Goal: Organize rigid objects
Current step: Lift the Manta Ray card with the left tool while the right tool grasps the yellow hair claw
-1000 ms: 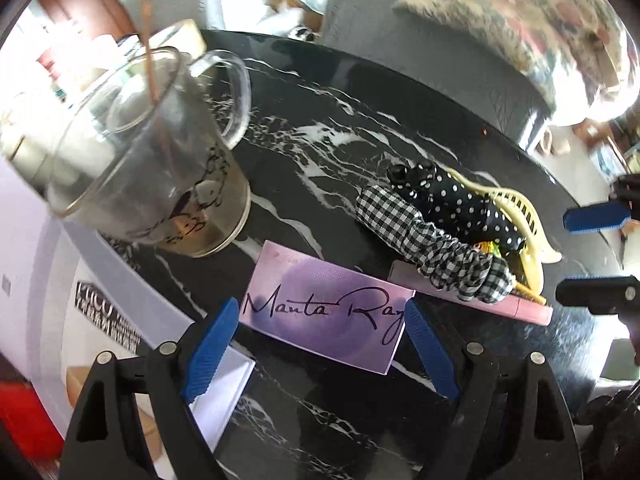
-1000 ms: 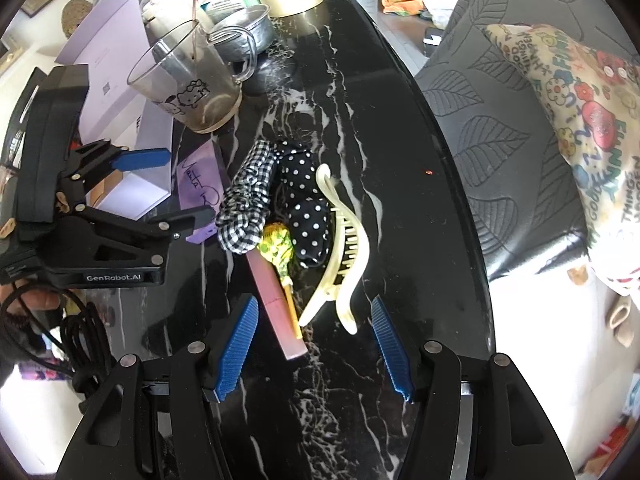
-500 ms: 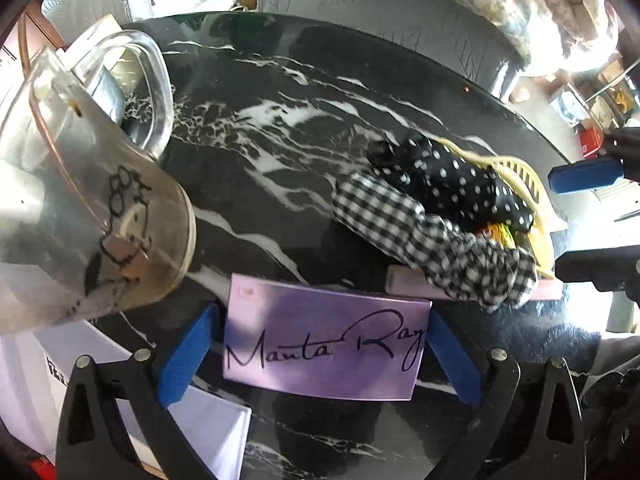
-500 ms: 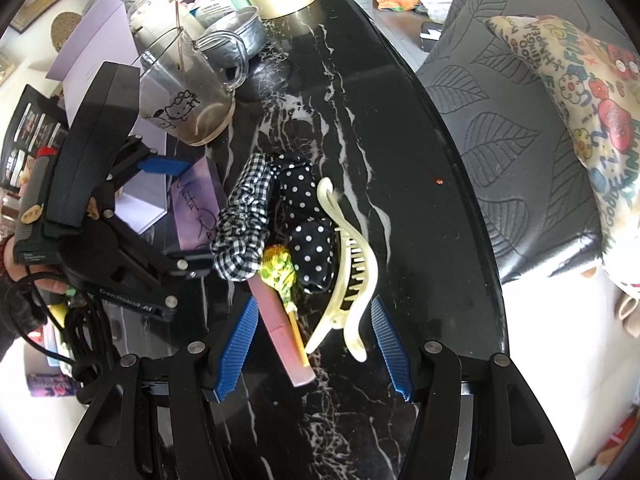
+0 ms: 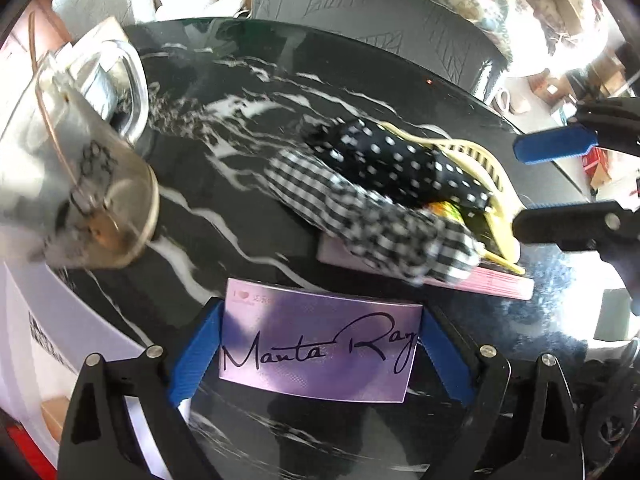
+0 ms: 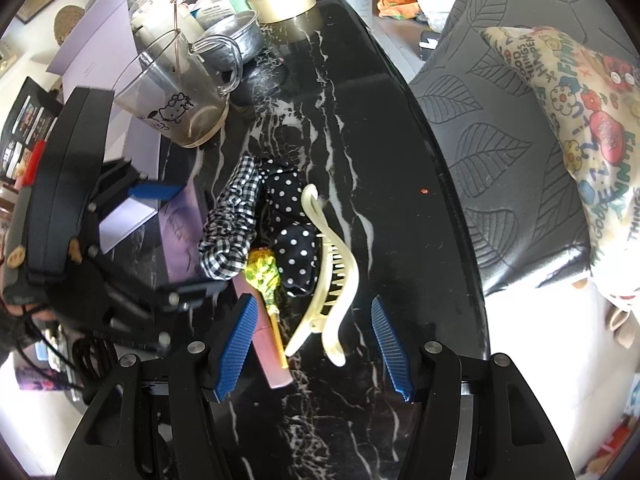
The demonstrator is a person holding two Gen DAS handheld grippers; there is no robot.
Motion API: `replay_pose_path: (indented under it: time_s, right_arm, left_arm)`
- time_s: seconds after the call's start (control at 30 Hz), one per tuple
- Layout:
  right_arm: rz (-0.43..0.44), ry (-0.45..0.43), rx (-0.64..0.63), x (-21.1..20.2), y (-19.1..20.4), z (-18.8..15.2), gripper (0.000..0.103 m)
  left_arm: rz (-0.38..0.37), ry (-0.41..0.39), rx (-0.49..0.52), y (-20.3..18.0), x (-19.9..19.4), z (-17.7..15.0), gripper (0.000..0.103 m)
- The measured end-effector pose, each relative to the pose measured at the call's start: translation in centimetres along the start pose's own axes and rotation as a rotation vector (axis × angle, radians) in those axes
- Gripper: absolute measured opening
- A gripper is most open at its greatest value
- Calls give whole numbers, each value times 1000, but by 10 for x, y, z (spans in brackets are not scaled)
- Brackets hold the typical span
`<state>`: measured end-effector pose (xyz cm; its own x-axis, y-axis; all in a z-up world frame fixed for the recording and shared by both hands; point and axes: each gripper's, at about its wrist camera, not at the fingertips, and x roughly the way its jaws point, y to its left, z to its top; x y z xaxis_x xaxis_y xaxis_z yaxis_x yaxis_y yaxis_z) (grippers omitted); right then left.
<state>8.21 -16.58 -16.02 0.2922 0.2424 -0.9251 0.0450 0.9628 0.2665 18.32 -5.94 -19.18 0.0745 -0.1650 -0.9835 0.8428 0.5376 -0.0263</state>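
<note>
Left gripper (image 5: 318, 358) brackets the purple card (image 5: 320, 346); right gripper (image 6: 312, 346) hangs wide over the hair things.

The left one's blue pads sit at both short ends of the "Manta Ray" card on the black marble table (image 5: 240, 92), touching or very nearly so; I cannot tell whether it is truly clamped. It comes in low, almost level with the tabletop. The right one is spread wide, its fingers either side of the cream hair claw (image 6: 332, 276), gripping nothing. Beside the claw lie a polka-dot scrunchie (image 6: 290, 216), a gingham scrunchie (image 6: 230, 224) and a pink stick (image 6: 266, 344), all bunched together. A glass mug (image 6: 176, 96) stands further back.
</note>
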Motion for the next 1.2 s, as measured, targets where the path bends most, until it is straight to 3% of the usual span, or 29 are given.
replay_pose_path:
  time_s: [0.1, 0.27, 0.43, 0.57, 0.63, 0.73, 1.2]
  right_arm:
    - [1, -15, -14, -3, -2, 0, 60]
    - [5, -32, -30, -1, -4, 2, 58]
    - [15, 16, -31, 15, -6, -1, 44]
    - [-13, 13, -71, 19, 0, -3, 42]
    - [-36, 19, -92, 21, 4, -4, 29]
    - [-58, 11, -91, 19, 7, -5, 23]
    - [-69, 18, 14, -11, -17, -26, 20]
  left_arm:
    - [30, 1, -10, -6, 1, 1, 95]
    - [10, 12, -107, -9, 1, 0, 95]
    - [17, 15, -183, -9, 2, -15, 95]
    - [37, 19, -204, -6, 2, -26, 95]
    - [44, 21, -220, -5, 2, -33, 95]
    - [52, 20, -251, -13, -1, -45, 95]
    - [86, -51, -458, -24, -62, -92, 95]
